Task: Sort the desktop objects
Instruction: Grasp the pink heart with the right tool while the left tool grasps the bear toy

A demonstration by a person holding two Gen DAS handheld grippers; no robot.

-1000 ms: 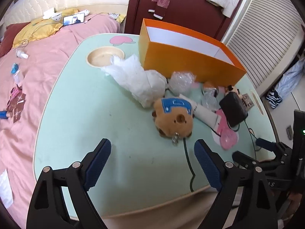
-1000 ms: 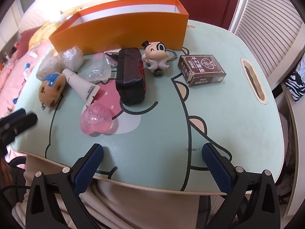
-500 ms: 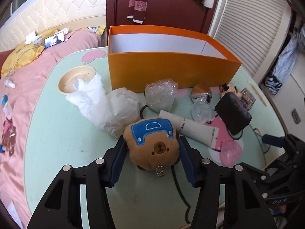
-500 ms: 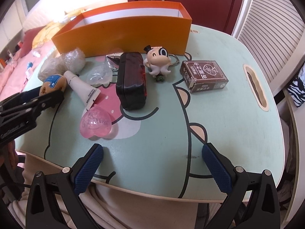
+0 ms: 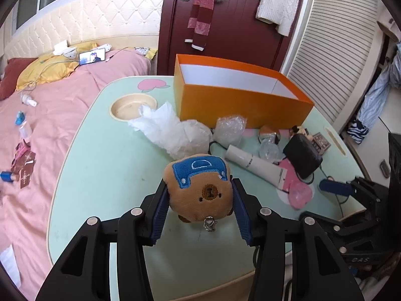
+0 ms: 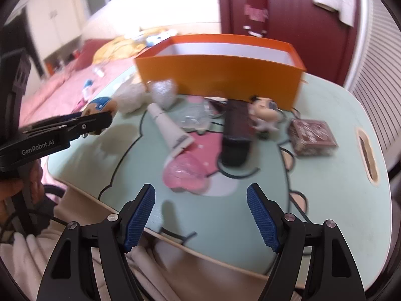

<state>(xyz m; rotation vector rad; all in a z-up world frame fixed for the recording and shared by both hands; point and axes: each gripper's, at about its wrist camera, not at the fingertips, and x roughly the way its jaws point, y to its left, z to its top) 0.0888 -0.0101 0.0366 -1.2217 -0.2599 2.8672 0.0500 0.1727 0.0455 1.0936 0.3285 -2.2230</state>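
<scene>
My left gripper (image 5: 199,207) is shut on a brown plush bear (image 5: 200,190) with a blue patch and holds it above the green table (image 5: 100,175). The bear and the left gripper's fingers (image 6: 82,123) also show at the left of the right wrist view. An open orange box (image 5: 240,100) stands at the far side of the table. My right gripper (image 6: 200,215) is open and empty over the table's near edge, close to a pink heart-shaped case (image 6: 185,173). A white tube (image 6: 170,128), a black case (image 6: 235,133), a cartoon figurine (image 6: 264,114) and a brown card box (image 6: 312,136) lie beyond it.
Crumpled white paper (image 5: 170,130) and a bubble-wrap wad (image 5: 230,128) lie in front of the box. A cup recess (image 5: 132,102) is set in the table's far left. A pink bed (image 5: 37,125) lies left of the table. The right wrist view is motion-blurred.
My left gripper closed on the plush bear and lifted it off the table. My right gripper narrowed its opening and moved in towards the pink heart case.
</scene>
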